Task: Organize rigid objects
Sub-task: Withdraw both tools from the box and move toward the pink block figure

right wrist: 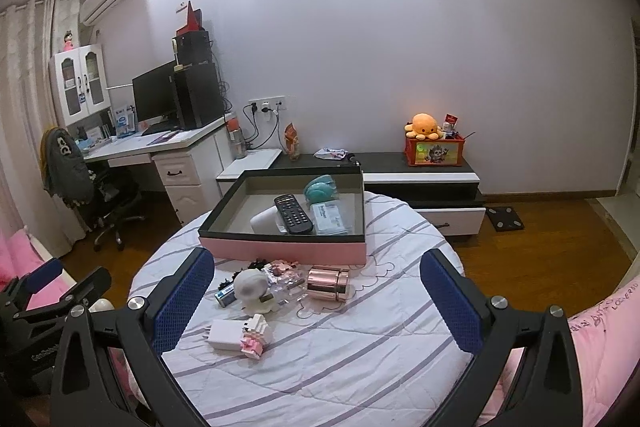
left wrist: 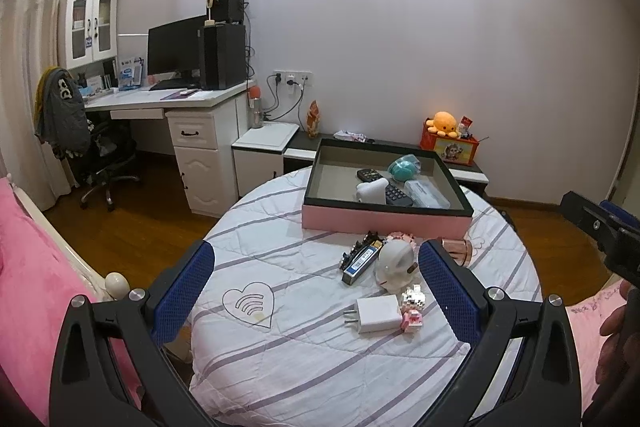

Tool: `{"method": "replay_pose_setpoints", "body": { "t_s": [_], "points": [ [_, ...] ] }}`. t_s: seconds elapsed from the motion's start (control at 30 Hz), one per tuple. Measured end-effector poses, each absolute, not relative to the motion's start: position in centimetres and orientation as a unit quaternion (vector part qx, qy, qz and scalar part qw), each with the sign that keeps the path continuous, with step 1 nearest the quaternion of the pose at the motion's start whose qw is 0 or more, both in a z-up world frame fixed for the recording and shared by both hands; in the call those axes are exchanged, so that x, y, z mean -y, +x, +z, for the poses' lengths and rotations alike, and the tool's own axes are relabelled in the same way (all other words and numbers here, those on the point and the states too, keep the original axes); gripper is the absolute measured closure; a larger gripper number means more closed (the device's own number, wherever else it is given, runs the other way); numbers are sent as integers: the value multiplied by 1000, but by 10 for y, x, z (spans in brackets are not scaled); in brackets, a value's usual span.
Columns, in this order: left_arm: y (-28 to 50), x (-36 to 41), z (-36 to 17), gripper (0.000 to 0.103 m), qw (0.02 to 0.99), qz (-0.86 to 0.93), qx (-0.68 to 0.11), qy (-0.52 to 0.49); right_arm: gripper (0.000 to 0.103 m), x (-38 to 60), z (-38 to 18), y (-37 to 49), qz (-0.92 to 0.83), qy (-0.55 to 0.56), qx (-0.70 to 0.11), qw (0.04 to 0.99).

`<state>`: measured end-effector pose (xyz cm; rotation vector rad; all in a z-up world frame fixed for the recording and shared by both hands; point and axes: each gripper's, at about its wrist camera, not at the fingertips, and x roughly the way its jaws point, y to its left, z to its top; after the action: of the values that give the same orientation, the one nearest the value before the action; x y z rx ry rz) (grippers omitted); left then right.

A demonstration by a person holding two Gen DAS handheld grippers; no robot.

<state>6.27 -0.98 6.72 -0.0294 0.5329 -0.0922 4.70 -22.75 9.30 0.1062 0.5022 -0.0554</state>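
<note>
Your left tool [left wrist: 316, 283] and right tool [right wrist: 318, 291] both hang spread wide and empty above the near half of the round tabletop [right wrist: 360, 379]. Between them and the box lie the things I judge still unsorted: a white charger [right wrist: 225, 334], a pink block figure [right wrist: 256, 337], a white round gadget [right wrist: 251, 286], a blue-labelled battery [left wrist: 362, 261] and a rose-gold canister [right wrist: 328, 283]. At the far edge, the pink box [right wrist: 280, 251] already holds a remote [right wrist: 293, 214], a teal case [right wrist: 320, 189] and a packet [right wrist: 329, 218], so you look roughly halfway.
</note>
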Motion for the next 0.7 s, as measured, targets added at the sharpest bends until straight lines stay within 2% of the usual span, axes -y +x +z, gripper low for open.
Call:
{"method": "replay_pose_setpoints", "body": {
  "t_s": [0.3, 0.6, 0.7],
  "points": [
    [77, 14, 26, 0, 952, -57, -302, 1, 0, 219, 59, 68, -17, 38, -303, 952],
    [101, 22, -35, 0, 928, -54, -369, 21, 0, 199, -7, 102, 18, 36, -391, 919],
    [107, 17, -42, 0, 925, -50, -377, 21, 7, 188, -27, 113, 36, 39, -415, 908]
  ]
}}
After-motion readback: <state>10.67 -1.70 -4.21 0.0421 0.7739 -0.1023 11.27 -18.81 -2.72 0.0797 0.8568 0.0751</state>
